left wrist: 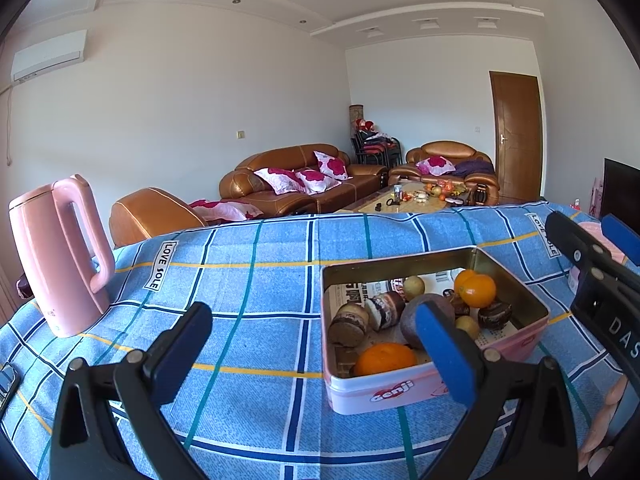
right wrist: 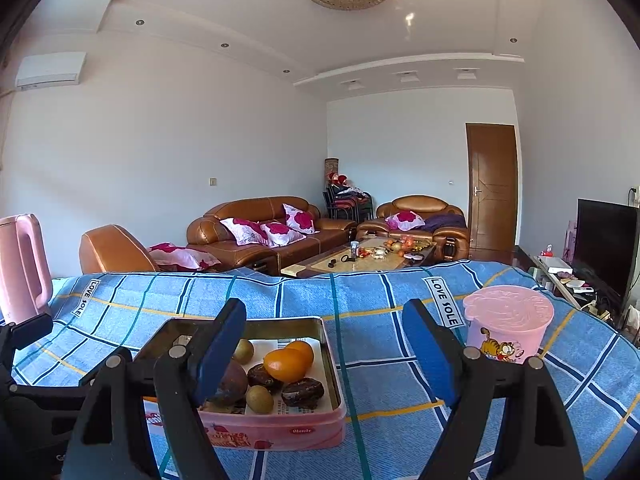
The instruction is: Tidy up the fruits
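Roughly level with the tin, both tools hovering, nothing held.
Tin position: pink tin [right wrist: 276, 432] sits on the bench [right wrist: 400, 380] under a blue checked cloth, ahead and to the left of my right gripper [right wrist: 328, 360]; ahead and to the right of my left gripper [left wrist: 316, 356].
Key relation: my right gripper's left finger [right wrist: 218, 354] overhangs the tin's left half; its right finger [right wrist: 430, 358] stands over bare cloth outside the tin's right wall. So the fruit lies low and left of centre for the right hand.
Tin axis: long side runs away from me in the right view, short wall facing me.
Fruit: two oranges [right wrist: 288, 362] touching near the middle; another orange [left wrist: 384, 358] at the near wall; small green-brown fruits [right wrist: 259, 399]; a dull purple round fruit [right wrist: 232, 380]; dark wrapped cakes [right wrist: 302, 392] mixed among them.
Right gripper state: jaws wide, nothing between them.
Left gripper state: jaws wide, empty; its right finger [left wrist: 444, 354] crosses in front of the tin.
Nearer hand: my judgement, the right, since it sits almost over the oranges.
Likely destination: pink lidded cup [right wrist: 506, 326], just right of my right finger; lid on, so uncertain.
Obstructions: tin walls limit a side approach; cakes crowd the oranges; pink kettle [left wrist: 60, 256] far left, well clear.
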`<state>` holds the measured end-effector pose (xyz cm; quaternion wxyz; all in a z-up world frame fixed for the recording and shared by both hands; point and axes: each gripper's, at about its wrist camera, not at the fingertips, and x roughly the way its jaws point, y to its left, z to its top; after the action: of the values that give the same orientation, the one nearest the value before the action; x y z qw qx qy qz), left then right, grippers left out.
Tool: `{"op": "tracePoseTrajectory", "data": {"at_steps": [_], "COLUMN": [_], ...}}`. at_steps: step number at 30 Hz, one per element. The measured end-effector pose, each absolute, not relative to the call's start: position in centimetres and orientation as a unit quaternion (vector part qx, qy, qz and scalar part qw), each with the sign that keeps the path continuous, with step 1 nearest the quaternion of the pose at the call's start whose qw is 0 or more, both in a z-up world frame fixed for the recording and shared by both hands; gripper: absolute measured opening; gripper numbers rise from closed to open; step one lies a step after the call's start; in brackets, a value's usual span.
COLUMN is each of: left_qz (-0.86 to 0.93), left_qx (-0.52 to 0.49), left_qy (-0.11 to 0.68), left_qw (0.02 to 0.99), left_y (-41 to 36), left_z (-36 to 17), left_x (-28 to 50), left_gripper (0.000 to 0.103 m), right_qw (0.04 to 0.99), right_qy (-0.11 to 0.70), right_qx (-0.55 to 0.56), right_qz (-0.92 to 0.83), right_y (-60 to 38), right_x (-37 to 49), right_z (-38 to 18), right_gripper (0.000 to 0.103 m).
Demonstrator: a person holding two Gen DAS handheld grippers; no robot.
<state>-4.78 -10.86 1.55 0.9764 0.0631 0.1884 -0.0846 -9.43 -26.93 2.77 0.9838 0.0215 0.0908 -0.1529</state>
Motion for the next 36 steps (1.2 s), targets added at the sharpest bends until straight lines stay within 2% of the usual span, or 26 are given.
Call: {"op": "tracePoseTrajectory", "data": {"at_steps": [36], "left_qz": [-0.075], "left_qx": [0.068], "left_qy": [0.202], "left_qw": [0.974], "left_y": [-10.92], "left_z": [1.35], "left_x": [-4.37], "left_gripper": [0.103], "right_qw": [0.983], "right_qy": [0.098], "right_qx": [0.022], "right_qz": [-0.155], "right_y": [-27.16], "right_x": [-9.57], "right_z": [2.58], "right_gripper": [0.082]}}
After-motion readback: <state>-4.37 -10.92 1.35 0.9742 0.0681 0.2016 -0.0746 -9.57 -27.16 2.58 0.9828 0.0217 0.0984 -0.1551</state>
